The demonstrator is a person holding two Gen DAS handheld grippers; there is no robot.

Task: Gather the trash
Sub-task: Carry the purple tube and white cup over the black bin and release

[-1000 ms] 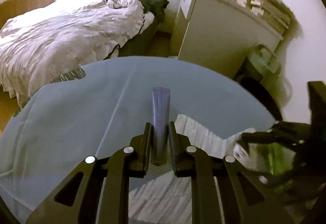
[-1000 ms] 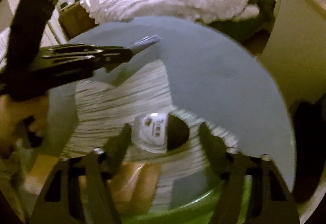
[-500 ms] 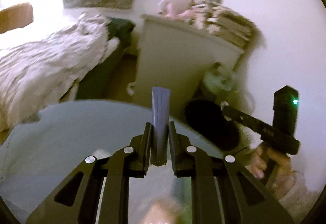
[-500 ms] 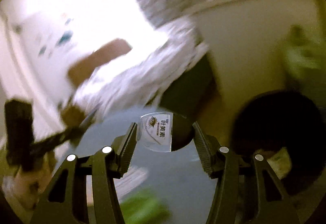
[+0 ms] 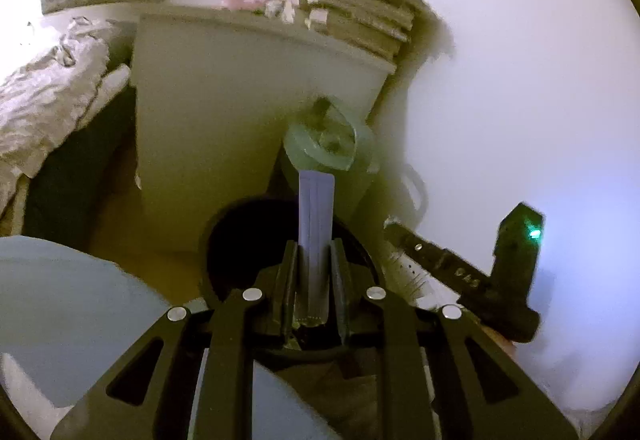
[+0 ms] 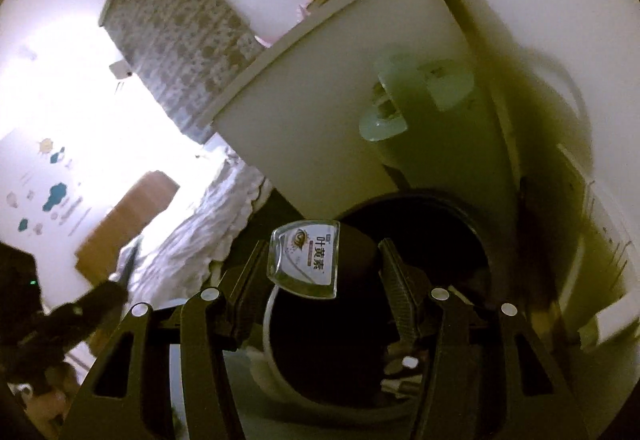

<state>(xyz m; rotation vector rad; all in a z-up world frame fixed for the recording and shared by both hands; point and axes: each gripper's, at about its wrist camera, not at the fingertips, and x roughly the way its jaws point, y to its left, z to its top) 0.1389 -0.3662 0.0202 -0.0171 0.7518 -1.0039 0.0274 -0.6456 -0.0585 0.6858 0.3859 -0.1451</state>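
Over the black bin (image 5: 248,240), the left claw (image 5: 314,280) pinches a purple strip (image 5: 316,208). At 3 o'clock, the right claw (image 6: 324,272) squeezes a small bottle (image 6: 306,260).

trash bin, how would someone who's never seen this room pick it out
Find the tall pale cabinet with books stacked on top, beside the bed. On the floor at its foot, under a pale green fan-like thing, sits the trash bin. It is the only round container with a black, open mouth.
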